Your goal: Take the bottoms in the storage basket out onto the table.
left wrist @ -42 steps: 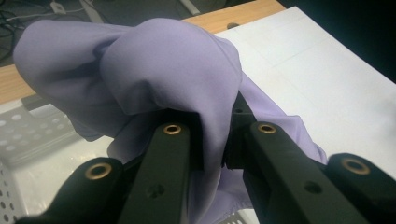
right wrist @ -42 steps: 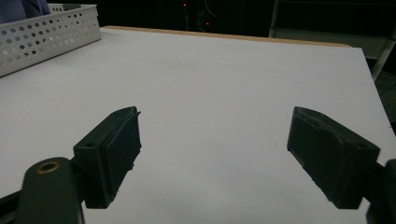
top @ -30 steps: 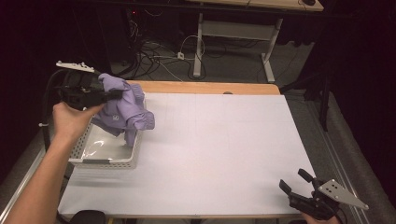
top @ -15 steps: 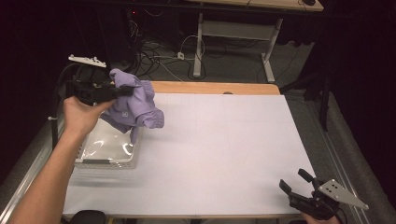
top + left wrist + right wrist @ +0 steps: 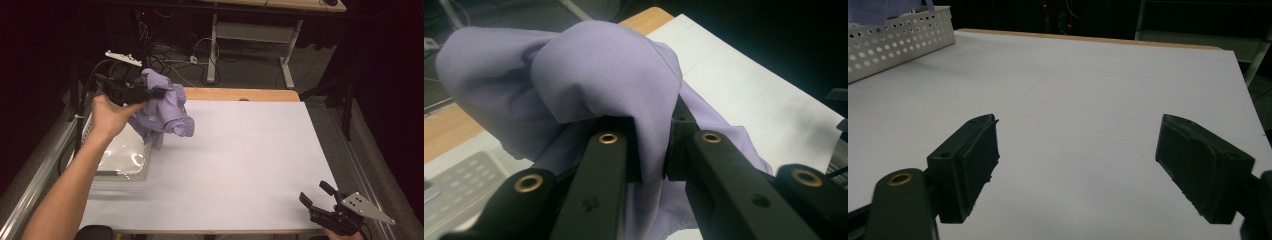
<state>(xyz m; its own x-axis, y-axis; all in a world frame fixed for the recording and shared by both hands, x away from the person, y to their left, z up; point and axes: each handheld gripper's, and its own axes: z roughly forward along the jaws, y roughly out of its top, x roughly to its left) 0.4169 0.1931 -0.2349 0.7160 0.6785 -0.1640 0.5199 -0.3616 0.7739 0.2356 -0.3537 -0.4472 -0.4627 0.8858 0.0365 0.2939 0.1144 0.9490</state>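
Observation:
A lilac garment [image 5: 162, 111] hangs bunched in the air over the right edge of a white perforated basket [image 5: 120, 160] at the table's left. My left gripper [image 5: 152, 93] is shut on a fold of that lilac cloth [image 5: 594, 95], which drapes over both black jaws and hides the fingertips [image 5: 655, 160]. At the table's front right corner, my right gripper [image 5: 315, 196] rests low with its jaws wide open and nothing between them [image 5: 1078, 165]. In the right gripper view the basket [image 5: 903, 37] stands far off at the upper left.
The white table top [image 5: 250, 150] stretches between the basket and the right gripper. A wooden strip [image 5: 240, 94] edges its far side. Beyond it are a desk frame [image 5: 250, 35] and cables on the floor. A metal rail [image 5: 40, 175] runs along the left.
My left gripper has lifted the lilac garment up out of the basket and carried it to the right, toward the table's middle. The right gripper has stayed put.

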